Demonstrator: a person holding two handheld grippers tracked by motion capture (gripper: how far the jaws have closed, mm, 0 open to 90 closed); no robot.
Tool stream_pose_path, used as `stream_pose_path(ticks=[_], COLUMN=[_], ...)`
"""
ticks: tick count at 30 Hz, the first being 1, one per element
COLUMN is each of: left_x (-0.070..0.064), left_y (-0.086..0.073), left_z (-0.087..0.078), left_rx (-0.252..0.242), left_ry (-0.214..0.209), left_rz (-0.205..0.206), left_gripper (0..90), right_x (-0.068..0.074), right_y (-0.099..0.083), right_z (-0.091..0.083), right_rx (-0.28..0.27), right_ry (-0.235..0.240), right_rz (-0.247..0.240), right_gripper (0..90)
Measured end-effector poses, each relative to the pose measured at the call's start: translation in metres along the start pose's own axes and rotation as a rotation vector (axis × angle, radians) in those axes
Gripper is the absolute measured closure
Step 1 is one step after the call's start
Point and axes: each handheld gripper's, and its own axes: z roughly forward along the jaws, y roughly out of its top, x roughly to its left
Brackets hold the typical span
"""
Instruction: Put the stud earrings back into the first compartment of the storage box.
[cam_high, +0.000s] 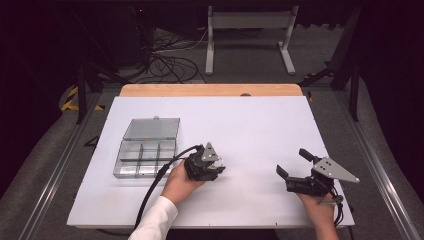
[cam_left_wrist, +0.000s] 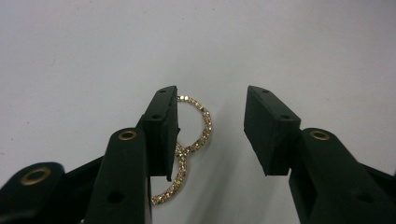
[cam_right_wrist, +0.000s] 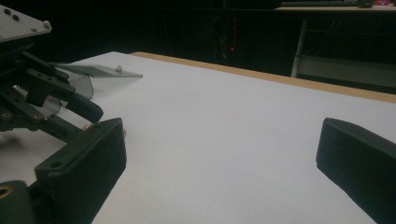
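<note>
A gold rhinestone chain (cam_left_wrist: 204, 122) lies in loops on the white tabletop (cam_left_wrist: 93, 56). My left gripper (cam_left_wrist: 212, 95) hangs just over it, open; its left jaw covers part of the chain and the right jaw stands clear of it. In the high view the left gripper (cam_high: 216, 169) points down at the table's middle front. In the right gripper view the left gripper (cam_right_wrist: 46, 93) stands at the left. My right gripper (cam_high: 291, 161) rests open near the front right, with nothing between the jaws of this right gripper (cam_right_wrist: 222, 140).
A clear plastic compartment box (cam_high: 145, 156) with its lid (cam_high: 152, 128) laid back sits left of the left gripper. The lid (cam_right_wrist: 100, 70) shows beyond that gripper. A wooden strip (cam_high: 210, 90) edges the far side. Cables and a metal stand (cam_high: 247, 22) lie beyond.
</note>
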Motion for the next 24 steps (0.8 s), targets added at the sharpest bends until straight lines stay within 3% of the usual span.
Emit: stream_pose_path(ticks=[5, 15, 20, 24], left_x=[0.002, 0.006, 0.008, 0.011], left_y=[0.001, -0.002, -0.003, -0.004], left_z=[0.006, 0.017, 0.018, 0.019], left_rx=[0.025, 0.084, 0.077, 0.063], left_ry=[-0.009, -0.024, -0.045, -0.061], left_rz=[-0.007, -0.021, -0.033, -0.067], left_gripper=[64.9, 69.5, 73.0, 74.5], right_x=[0.000, 0.001, 0.000, 0.001], right_y=[0.000, 0.000, -0.001, -0.001], right_z=[0.000, 0.001, 0.001, 0.002], right_rx=[0.002, 0.007, 0.010, 0.014], right_ry=[0.000, 0.002, 0.003, 0.004], right_rz=[-0.004, -0.006, -0.005, -0.005], right_gripper=[2.0, 2.1, 2.1, 2.3])
